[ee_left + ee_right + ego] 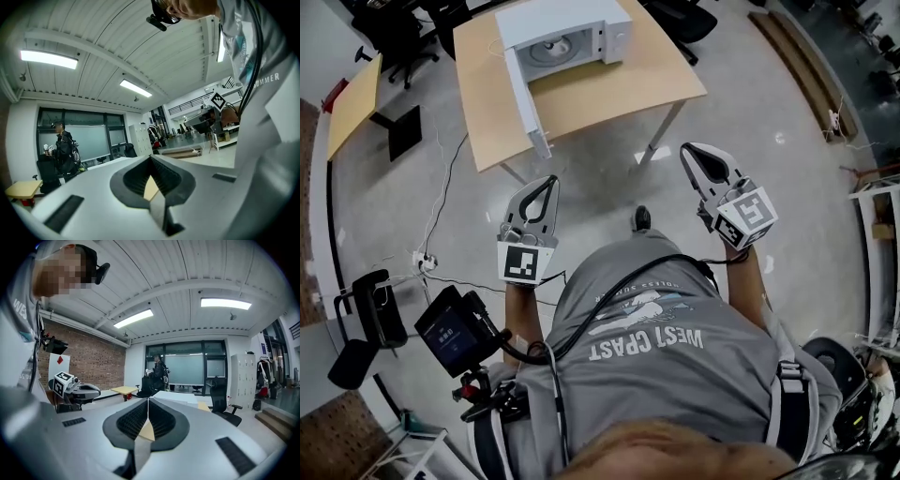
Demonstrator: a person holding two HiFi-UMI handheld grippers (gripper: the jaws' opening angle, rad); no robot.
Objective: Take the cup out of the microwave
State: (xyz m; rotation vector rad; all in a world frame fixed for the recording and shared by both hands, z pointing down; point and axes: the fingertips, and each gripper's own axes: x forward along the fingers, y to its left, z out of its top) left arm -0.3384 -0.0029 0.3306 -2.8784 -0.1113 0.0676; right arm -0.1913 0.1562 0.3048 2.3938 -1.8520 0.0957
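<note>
A white microwave [567, 33] stands on the wooden table [609, 94] ahead of me, its door [525, 98] swung open toward me. Inside I see only the round turntable [551, 52]; no cup shows in any view. My left gripper [550, 181] is held at waist height over the floor, well short of the table, jaws together and nothing between them [151, 158]. My right gripper [686, 150] is level with it on the other side, also shut and empty [148, 399]. Both point toward the table.
A smaller yellow table [352, 103] and office chairs [403, 42] stand at the left. A power strip with cables [422, 261] lies on the floor by my left side. A person [158, 369] stands by the far windows. Wooden steps [806, 66] run along the right.
</note>
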